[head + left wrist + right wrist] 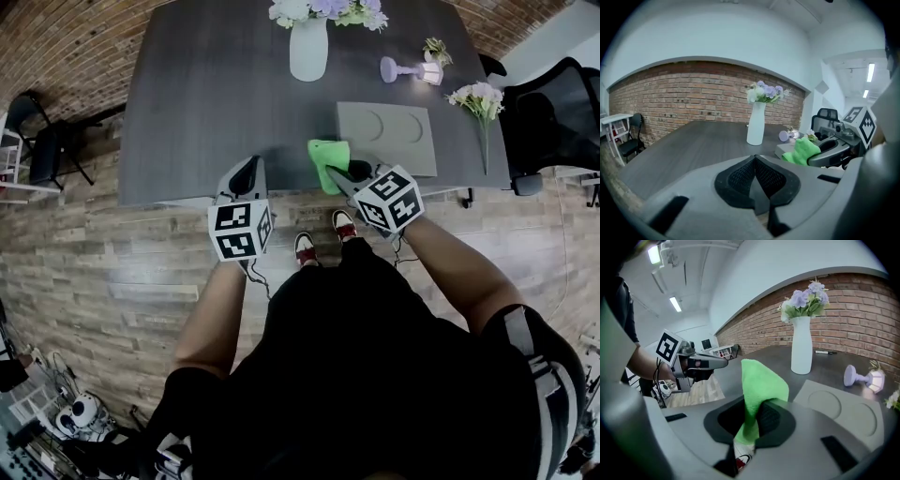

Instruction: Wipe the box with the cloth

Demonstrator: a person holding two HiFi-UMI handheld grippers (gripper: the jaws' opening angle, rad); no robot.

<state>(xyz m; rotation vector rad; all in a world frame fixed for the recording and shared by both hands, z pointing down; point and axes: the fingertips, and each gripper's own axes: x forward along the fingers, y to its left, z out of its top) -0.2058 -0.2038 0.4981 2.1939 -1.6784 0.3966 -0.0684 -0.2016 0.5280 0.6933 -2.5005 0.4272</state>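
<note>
Right gripper [751,420]: jaws clamped on the green cloth [758,383]. We see the cloth pinched between the pads, with its free end standing up above the jaws and a short bit hanging below them. In the head view the cloth sits at the near-left corner of the grey box [412,155], by the near edge of the table [206,94]. We can't tell whether the cloth touches the box. The box lies flat, two round recesses in its top, right of the table's centre.

Left gripper [754,180]: jaws together, nothing between them. Its tips are just over the table's near edge, left of the right gripper and apart from the cloth and box.

Behind the box are a white vase [308,49] with flowers and, to its right, a small purple object [398,68] lying on its side.
</note>
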